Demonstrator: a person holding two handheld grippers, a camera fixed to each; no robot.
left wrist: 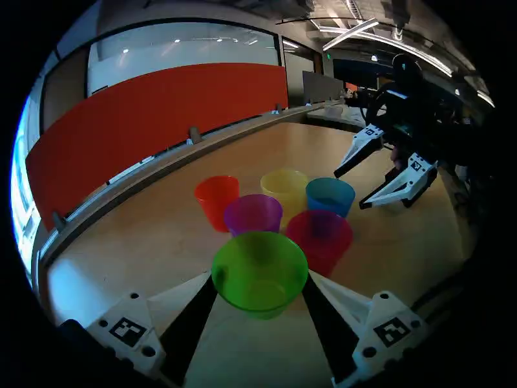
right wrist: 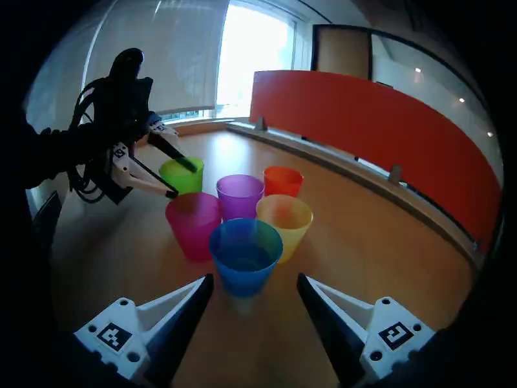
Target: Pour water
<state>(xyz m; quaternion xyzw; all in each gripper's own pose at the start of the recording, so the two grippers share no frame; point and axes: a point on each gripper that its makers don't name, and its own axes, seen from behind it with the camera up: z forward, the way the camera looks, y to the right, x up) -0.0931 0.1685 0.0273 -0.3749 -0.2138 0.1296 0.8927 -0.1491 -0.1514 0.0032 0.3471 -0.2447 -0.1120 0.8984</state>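
Cups, six, translucent plastic, smooth and tapered, are standing clustered upright on the wooden table (left wrist: 161,239). I am bracketing the green cup (left wrist: 260,275), at the cluster's near edge, with my left gripper (left wrist: 260,279), likely for lifting; I cannot tell whether the fingers are pressing. My right gripper (right wrist: 254,277) is hanging spread, facing the blue cup (right wrist: 245,255) without touching it.

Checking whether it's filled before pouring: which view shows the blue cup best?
The right gripper view: the blue cup stands nearest, unobstructed, with its inside visible. The left gripper view shows the same cup farther back, its base partly behind the pink cup.
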